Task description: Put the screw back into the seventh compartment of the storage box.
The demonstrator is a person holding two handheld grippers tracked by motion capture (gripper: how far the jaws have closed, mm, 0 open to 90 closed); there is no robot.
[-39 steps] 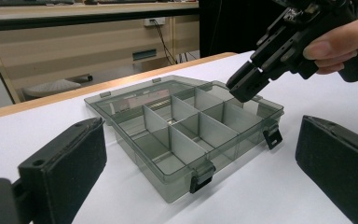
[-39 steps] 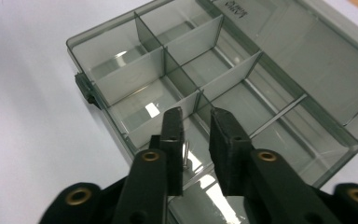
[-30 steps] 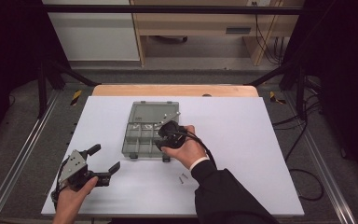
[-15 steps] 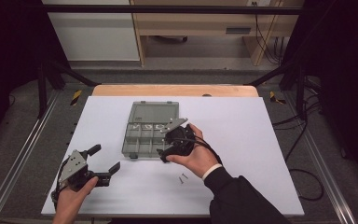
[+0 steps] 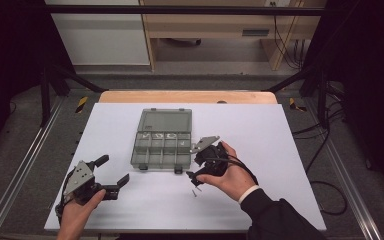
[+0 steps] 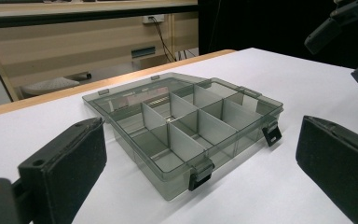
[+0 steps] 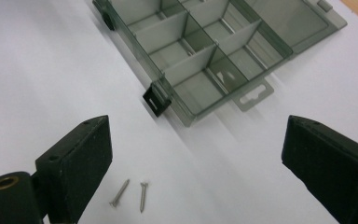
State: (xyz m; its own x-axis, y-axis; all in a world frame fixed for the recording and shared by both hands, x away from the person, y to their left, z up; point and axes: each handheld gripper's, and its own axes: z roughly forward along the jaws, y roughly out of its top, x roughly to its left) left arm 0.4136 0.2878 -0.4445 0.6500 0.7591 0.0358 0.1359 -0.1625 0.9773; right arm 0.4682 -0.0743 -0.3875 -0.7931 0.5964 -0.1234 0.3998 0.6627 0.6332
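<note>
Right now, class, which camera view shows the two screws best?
The right gripper view: both screws lie close and sharp on the table, between the open tongs. The high view shows them as tiny specks; the left gripper view looks at the box.

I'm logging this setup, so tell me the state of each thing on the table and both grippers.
Compartment box: lid open, lying flat, compartments look empty.
Two screws: loose on the table, outside the box.
Left gripper: open, holding nothing.
Right gripper: open, above the screws.
</note>
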